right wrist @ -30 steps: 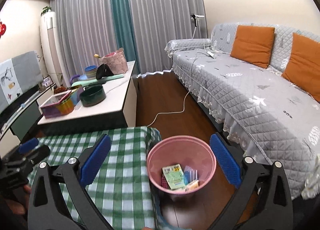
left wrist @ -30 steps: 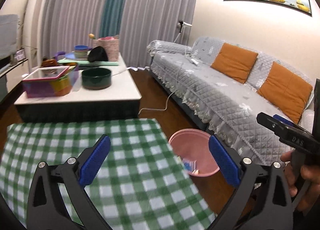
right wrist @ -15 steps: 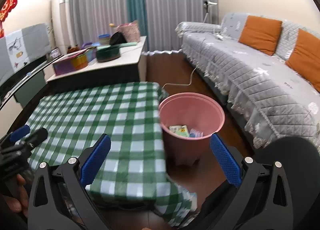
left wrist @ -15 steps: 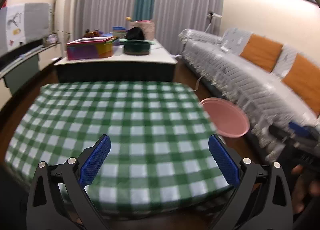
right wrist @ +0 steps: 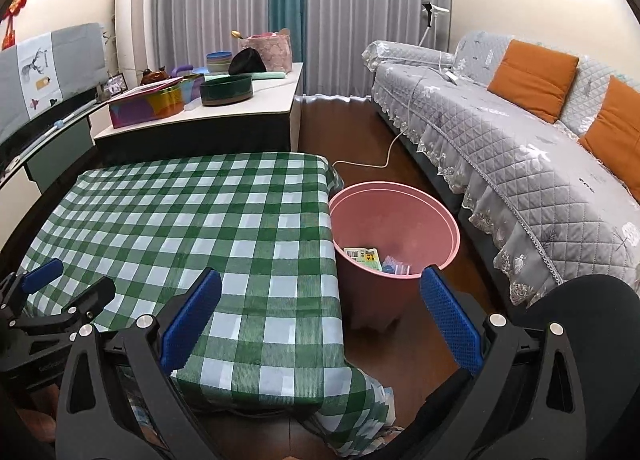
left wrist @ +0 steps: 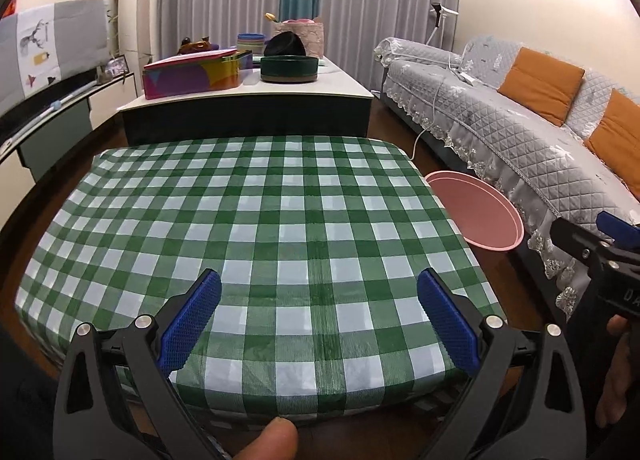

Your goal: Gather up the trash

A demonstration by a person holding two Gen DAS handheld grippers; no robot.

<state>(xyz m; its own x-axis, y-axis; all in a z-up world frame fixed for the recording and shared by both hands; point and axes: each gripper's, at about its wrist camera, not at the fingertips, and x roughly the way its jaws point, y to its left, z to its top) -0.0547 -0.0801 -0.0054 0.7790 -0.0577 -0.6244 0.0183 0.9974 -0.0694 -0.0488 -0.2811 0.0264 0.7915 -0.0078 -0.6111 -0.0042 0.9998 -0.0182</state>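
Observation:
A pink bin stands on the floor at the right edge of the green-checked table. Wrappers lie in its bottom. In the left wrist view only the bin's rim shows past the table, and no loose trash shows on the cloth. My left gripper is open and empty over the table's near edge. My right gripper is open and empty, above the table's near right corner and short of the bin. The left gripper also shows in the right wrist view.
A white coffee table behind holds a colourful box, a dark green bowl and other items. A grey sofa with orange cushions runs along the right. A white cable lies on the wooden floor.
Both grippers have pulled back towards me and away from the bin. The whole checked table has come into view. Both stayed open and empty.

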